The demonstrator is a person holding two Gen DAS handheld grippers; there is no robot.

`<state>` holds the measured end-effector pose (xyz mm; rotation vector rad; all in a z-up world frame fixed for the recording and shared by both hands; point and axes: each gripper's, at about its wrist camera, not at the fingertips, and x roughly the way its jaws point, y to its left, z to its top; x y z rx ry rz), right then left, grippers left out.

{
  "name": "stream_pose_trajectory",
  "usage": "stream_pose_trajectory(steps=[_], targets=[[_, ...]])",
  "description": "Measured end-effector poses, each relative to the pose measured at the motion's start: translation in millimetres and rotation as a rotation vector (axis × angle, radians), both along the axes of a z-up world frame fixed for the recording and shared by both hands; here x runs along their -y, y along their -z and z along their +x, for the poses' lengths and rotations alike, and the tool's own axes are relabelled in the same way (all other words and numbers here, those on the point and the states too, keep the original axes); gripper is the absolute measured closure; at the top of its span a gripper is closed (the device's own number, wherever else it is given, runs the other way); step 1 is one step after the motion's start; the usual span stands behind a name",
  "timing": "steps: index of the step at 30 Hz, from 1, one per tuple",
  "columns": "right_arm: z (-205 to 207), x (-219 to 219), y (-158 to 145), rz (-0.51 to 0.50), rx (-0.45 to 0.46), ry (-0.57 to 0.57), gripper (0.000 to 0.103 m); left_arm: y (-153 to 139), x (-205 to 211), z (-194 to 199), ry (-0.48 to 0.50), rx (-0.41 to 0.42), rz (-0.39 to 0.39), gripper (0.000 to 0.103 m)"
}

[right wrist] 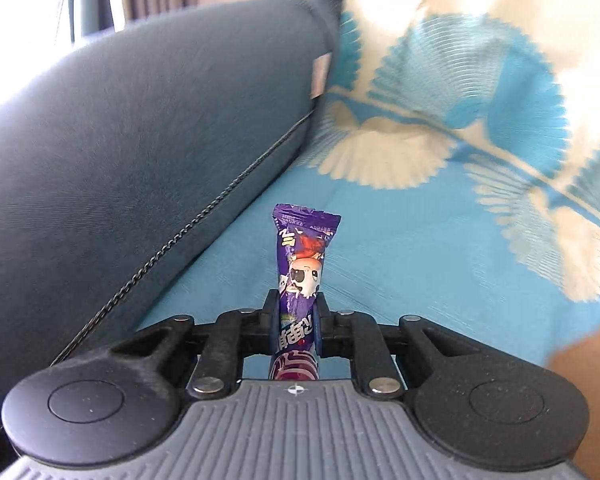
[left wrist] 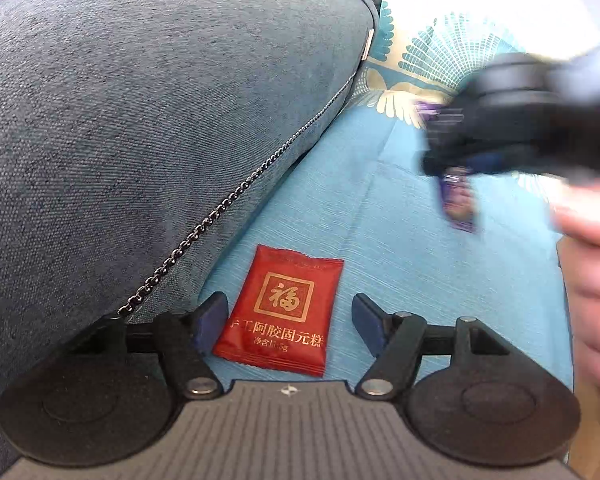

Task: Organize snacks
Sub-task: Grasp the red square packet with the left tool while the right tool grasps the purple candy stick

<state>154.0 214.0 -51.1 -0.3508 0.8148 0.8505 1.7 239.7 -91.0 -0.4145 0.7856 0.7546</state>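
The purple snack packet (right wrist: 300,276) is a slim, glossy foil tube with crimped ends and a cartoon skull face printed on it. It stands clamped between the blue pads of the right gripper (right wrist: 299,326), whose jaws are pressed tight against the packet's lower half. Its long axis runs straight out along the fingers, the flared crimped end pointing away from the camera and held above the seat. In the left wrist view the same packet (left wrist: 458,200) shows as a blurred purple strip hanging from the right gripper (left wrist: 452,148), over the right part of the seat.

The red snack sachet (left wrist: 280,312) is a flat, shiny rectangular pouch with serrated short edges and a gold square emblem above gold lettering. It lies flat on the seat, its long axis running away from the camera and leaning slightly to the right. It sits between the fingers of the left gripper (left wrist: 288,320), whose jaws stand wide; the left pad is just beside the sachet's edge and the right pad is clear of it.

Both rest over a light blue woven seat cover (left wrist: 380,240) with a fan pattern in teal and cream. Beside it rises a grey-blue coarse-weave sofa cushion (left wrist: 160,120), edged with dark braided piping (left wrist: 204,228). A person's hand (left wrist: 596,292) shows at the right edge.
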Motion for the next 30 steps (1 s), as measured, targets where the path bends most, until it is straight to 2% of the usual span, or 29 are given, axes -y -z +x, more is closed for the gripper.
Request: stream_pose_trajectory(steps=[3,5,9,14,18,21,25,27,30], targets=[[-20,45,-25,0.037,0.008,0.056,0.087,-3,0,-3,0.001,-0.001,-0.002,0.032],[-40,81,-39,0.082,-0.023,0.122,0.087,-3,-1,-4,0.003,-0.004,-0.001,0.033],[-90,146,-54,0.123,-0.038,0.188,0.087,0,-2,-6,-0.001,-0.005,-0.002,0.042],[-150,197,-44,0.112,-0.079,0.165,0.087,-3,-10,-13,0.002,0.012,-0.041,0.050],[-188,215,-30,0.100,-0.044,0.080,0.087,-9,-10,-18,0.011,0.018,-0.072,0.052],[-199,223,-17,0.110,-0.047,0.081,0.087,-14,-11,-19,0.032,0.014,-0.107,0.052],[-207,225,-4,0.107,-0.050,0.052,0.087,-27,-12,-24,0.128,0.013,-0.188,0.052],[-208,226,4,0.094,-0.043,0.040,0.087,-37,-7,-29,0.224,0.024,-0.191,0.052],[-204,226,16,0.093,-0.073,0.055,0.087,-44,3,-34,0.355,-0.017,-0.199,0.052]])
